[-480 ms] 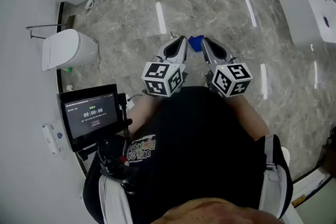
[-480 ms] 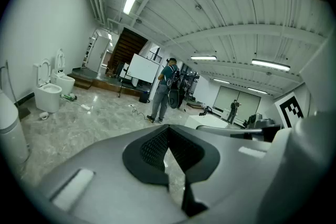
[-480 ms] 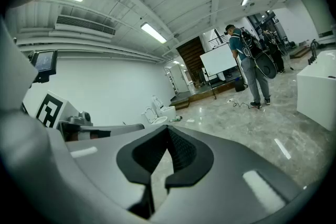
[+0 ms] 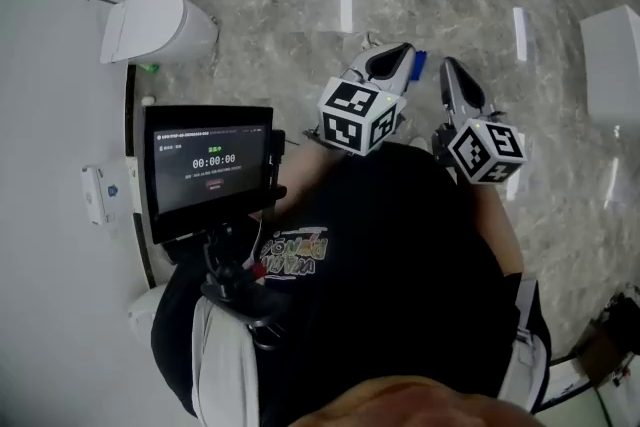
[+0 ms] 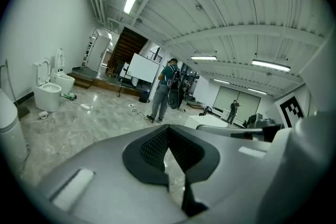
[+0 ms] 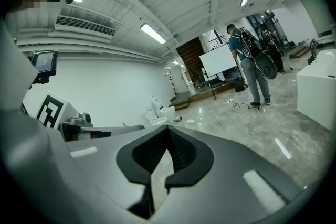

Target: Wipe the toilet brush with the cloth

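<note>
Head view: the grey two-jaw left gripper [image 4: 392, 65] and right gripper [image 4: 458, 87], centre-right, are held side by side before the torso, probably just readied. Left gripper view: jaws clenched on nothing. Right gripper view: likewise clenched, empty. No toilet brush or cloth shows in any view.

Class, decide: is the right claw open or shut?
Shut: in the right gripper view the grey right claw has its tips meeting, with nothing between them.

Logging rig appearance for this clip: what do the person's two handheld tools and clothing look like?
The grey left tool and grey right tool taper to dark ribbed pads. Each carries a white cube with black square markers. The person wears a black printed T-shirt.
</note>
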`<state>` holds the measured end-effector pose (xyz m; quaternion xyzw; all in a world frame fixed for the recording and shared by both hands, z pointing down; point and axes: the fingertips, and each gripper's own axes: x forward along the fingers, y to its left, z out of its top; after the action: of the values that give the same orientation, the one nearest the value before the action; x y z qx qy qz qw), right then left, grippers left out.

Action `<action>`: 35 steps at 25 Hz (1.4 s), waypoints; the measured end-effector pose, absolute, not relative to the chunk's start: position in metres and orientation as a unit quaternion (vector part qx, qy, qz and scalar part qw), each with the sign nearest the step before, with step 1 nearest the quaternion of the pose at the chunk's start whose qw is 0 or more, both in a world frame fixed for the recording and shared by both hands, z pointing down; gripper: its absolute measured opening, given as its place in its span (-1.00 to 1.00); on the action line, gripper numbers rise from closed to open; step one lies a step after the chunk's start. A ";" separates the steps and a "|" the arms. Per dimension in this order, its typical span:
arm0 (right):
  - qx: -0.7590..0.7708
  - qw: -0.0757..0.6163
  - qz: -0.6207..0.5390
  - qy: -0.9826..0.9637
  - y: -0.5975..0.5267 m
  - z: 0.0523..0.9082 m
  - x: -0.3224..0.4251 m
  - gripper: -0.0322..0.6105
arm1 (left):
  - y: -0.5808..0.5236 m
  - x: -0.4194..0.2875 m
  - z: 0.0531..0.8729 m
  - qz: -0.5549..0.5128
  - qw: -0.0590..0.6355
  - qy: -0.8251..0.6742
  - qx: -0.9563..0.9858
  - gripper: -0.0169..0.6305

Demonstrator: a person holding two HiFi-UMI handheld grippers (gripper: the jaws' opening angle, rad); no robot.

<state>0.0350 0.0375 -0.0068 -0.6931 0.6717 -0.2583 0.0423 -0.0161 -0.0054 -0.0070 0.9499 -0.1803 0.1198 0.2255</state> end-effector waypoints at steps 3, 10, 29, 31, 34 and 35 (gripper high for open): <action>-0.695 0.045 -0.261 0.668 0.038 -0.010 0.035 -0.89 | -0.004 -0.015 -0.011 0.121 0.227 -0.175 0.950 -0.95; -0.686 0.036 -0.263 0.677 0.033 -0.013 0.029 -0.89 | -0.006 -0.018 -0.009 0.121 0.233 -0.180 0.948 -0.95; -0.707 0.026 -0.306 0.637 0.073 0.006 0.033 -0.89 | 0.018 -0.032 0.010 0.134 0.291 -0.174 0.931 -0.95; -0.710 0.028 -0.314 0.629 0.079 0.009 0.034 -0.89 | 0.022 -0.035 0.014 0.143 0.297 -0.173 0.928 -0.95; -0.716 0.033 -0.331 0.614 0.089 0.018 0.033 -0.89 | 0.030 -0.045 0.023 0.164 0.304 -0.170 0.923 -0.95; -0.718 0.036 -0.335 0.609 0.092 0.021 0.032 -0.89 | 0.033 -0.049 0.027 0.170 0.306 -0.169 0.921 -0.95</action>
<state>0.0320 0.0918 0.0211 -0.7182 0.6088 -0.3351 0.0356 -0.0495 0.0330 0.0269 0.9214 -0.1690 0.1700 0.3059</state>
